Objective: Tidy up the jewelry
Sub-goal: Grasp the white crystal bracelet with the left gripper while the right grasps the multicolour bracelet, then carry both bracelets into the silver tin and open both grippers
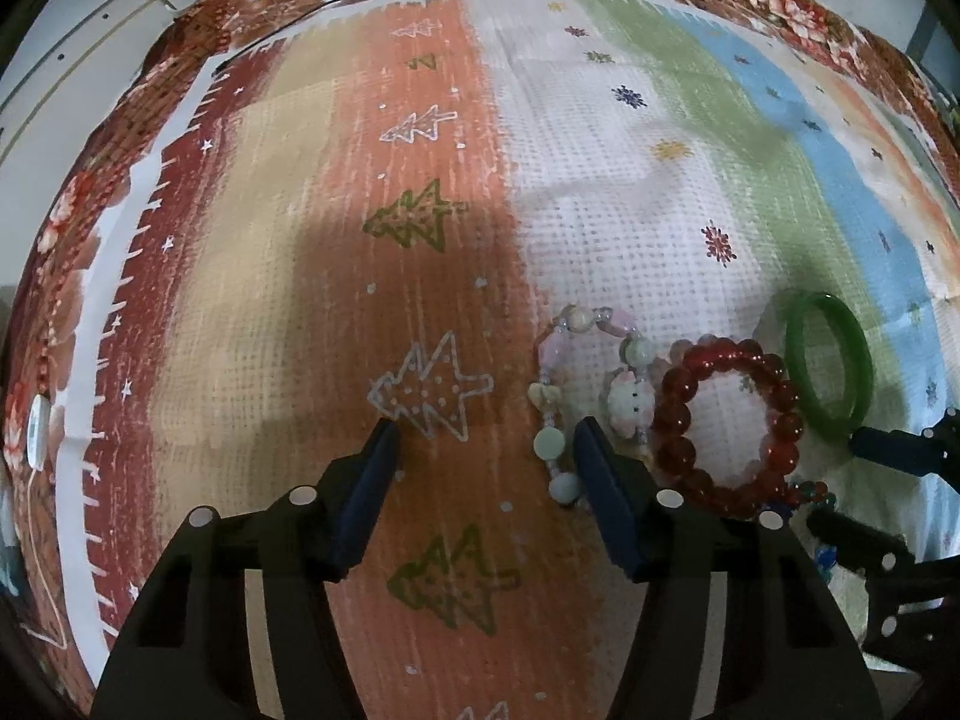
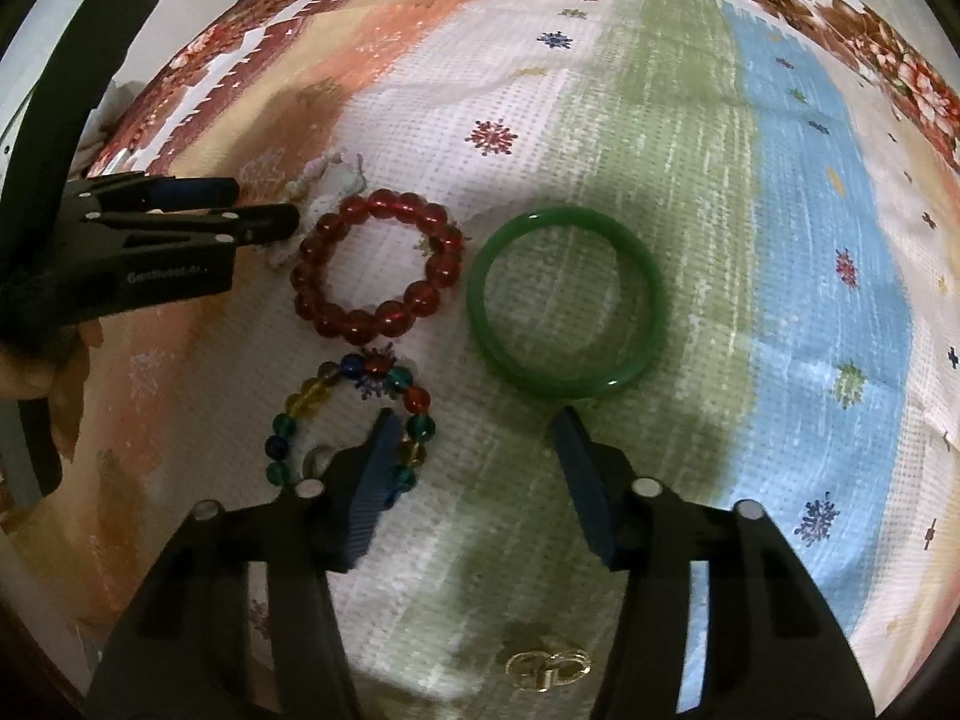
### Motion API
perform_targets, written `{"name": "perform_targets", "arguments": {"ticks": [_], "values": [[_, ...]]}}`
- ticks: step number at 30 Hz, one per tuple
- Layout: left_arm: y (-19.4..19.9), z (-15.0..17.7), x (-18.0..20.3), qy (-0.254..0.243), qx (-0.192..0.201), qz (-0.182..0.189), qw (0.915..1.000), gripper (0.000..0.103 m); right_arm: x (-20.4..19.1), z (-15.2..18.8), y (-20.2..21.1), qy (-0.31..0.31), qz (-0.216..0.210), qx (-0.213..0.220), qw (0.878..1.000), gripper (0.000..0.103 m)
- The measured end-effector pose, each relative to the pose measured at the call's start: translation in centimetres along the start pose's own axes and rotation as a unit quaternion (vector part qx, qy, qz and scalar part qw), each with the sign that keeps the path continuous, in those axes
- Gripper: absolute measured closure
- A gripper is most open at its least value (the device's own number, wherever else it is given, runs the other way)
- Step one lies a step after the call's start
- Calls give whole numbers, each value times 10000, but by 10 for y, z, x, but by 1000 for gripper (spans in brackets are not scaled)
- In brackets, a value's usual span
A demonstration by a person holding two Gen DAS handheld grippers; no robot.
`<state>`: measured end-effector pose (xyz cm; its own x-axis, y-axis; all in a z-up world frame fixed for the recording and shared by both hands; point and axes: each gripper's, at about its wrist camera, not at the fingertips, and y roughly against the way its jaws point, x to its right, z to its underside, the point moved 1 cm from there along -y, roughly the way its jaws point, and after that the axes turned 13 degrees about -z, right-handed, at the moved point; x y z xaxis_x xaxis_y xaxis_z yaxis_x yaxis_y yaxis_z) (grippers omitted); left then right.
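Observation:
A red bead bracelet (image 2: 377,264) lies on the striped cloth, left of a green bangle (image 2: 566,303). A multicoloured bead bracelet (image 2: 354,414) lies below the red one, partly under my right gripper's left finger. A pastel bead bracelet with a white charm (image 1: 591,384) lies left of the red bracelet (image 1: 726,420); the bangle also shows in the left wrist view (image 1: 829,360). My left gripper (image 1: 486,438) is open and empty, its right finger beside the pastel bracelet. My right gripper (image 2: 474,429) is open and empty, just below the bangle.
A gold double-ring clasp (image 2: 546,666) lies on the cloth between my right gripper's arms. The striped cloth (image 1: 420,240) covers a floral bedspread (image 1: 798,12). A white cord with a switch (image 1: 37,432) hangs at the far left edge.

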<state>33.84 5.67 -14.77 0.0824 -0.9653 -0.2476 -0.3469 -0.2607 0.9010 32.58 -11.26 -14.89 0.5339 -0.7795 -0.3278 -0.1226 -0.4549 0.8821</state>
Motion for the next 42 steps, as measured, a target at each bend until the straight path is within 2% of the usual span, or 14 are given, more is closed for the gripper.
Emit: {"name": "perform_targets", "arguments": {"ticks": [1, 3, 4, 5, 6, 8, 13, 19, 26, 42], "values": [[0, -1, 0, -23, 13, 3, 10000, 53, 2, 0, 1, -29, 2, 11, 10000, 57], [0, 0, 3, -120, 56, 6, 9999, 66, 5, 0, 2, -84, 48, 45, 9999, 68], [1, 0, 6, -201, 69, 9, 9998, 77, 7, 1, 3, -117, 76, 62, 9999, 72], [2, -1, 9, -275, 72, 17, 9996, 89, 8, 1, 4, -136, 99, 81, 9998, 78], [2, 0, 11, -344, 60, 12, 9994, 93, 8, 1, 4, -141, 106, 89, 9998, 87], [4, 1, 13, -389, 57, -19, 9992, 93, 8, 1, 5, -132, 90, 102, 9998, 92], [8, 1, 4, -227, 22, 188, 9996, 93, 6, 2, 9, -89, 41, 186, 9998, 92], [29, 1, 4, -192, 194, 355, 9990, 94, -7, 0, 22, 16, -50, 292, 9996, 92], [54, 5, 6, -203, 352, 468, 9981, 94, -26, 0, 30, 50, -387, 326, 9987, 92], [97, 27, -10, 11, 576, 654, 9962, 94, -76, 6, 75, 467, -395, 690, 9957, 92]]}}
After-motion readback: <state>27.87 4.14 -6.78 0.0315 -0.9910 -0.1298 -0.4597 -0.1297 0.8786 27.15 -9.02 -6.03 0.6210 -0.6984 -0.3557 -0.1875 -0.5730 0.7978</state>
